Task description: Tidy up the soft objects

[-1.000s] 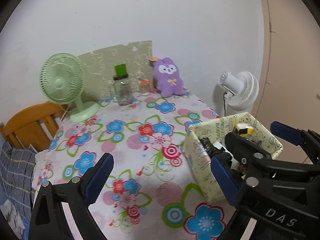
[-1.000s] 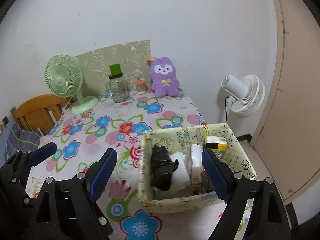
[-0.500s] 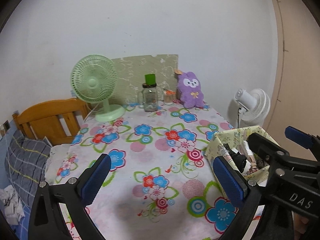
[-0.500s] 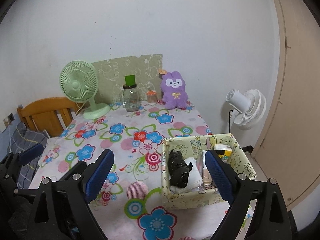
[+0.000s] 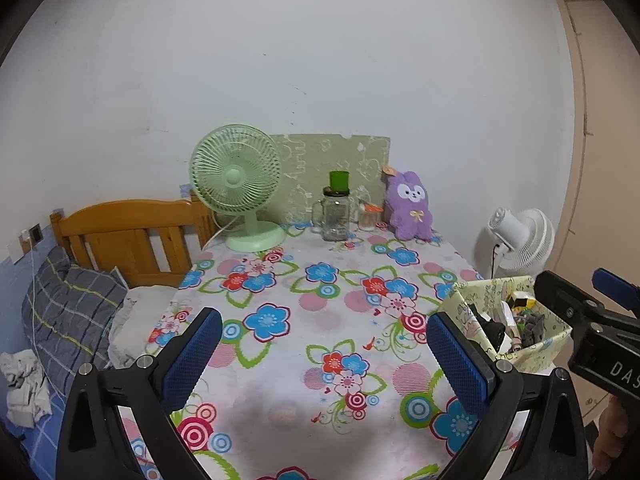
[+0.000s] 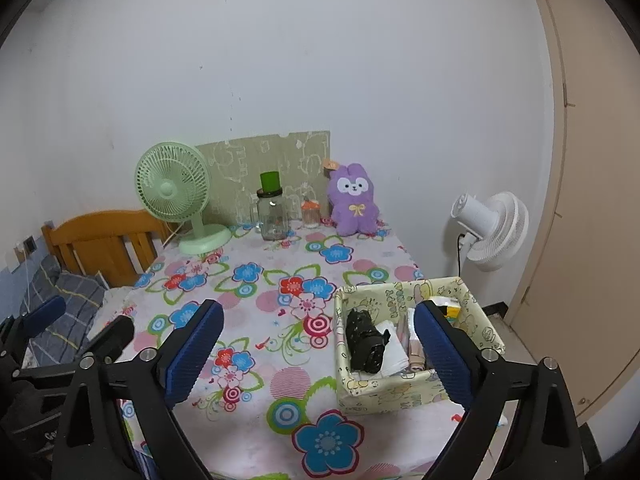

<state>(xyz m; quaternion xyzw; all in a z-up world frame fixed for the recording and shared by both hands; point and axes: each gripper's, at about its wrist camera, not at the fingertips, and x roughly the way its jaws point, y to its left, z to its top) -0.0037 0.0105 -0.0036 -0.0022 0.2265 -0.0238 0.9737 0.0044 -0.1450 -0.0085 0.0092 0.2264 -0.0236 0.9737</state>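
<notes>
Purple plush rabbit toy (image 6: 354, 200) sat upright at the tabletop's (image 5: 304, 320) far edge against the wall, right of the glass jar (image 6: 273, 216). Looked light, squashy, non-slip; best pinched across the torso. Left tongs (image 5: 320, 356) gaped empty; right tongs (image 6: 316, 354) had just been opening, nothing between them.

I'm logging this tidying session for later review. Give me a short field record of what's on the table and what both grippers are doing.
surface: table with flowered cloth
bin: fabric box at the near right edge, holding a black bundle and pale folded items
back row: green fan, glass jar, purple plush
left gripper: open, nothing between the jaws
right gripper: open and empty, jaws have just been opening
</notes>
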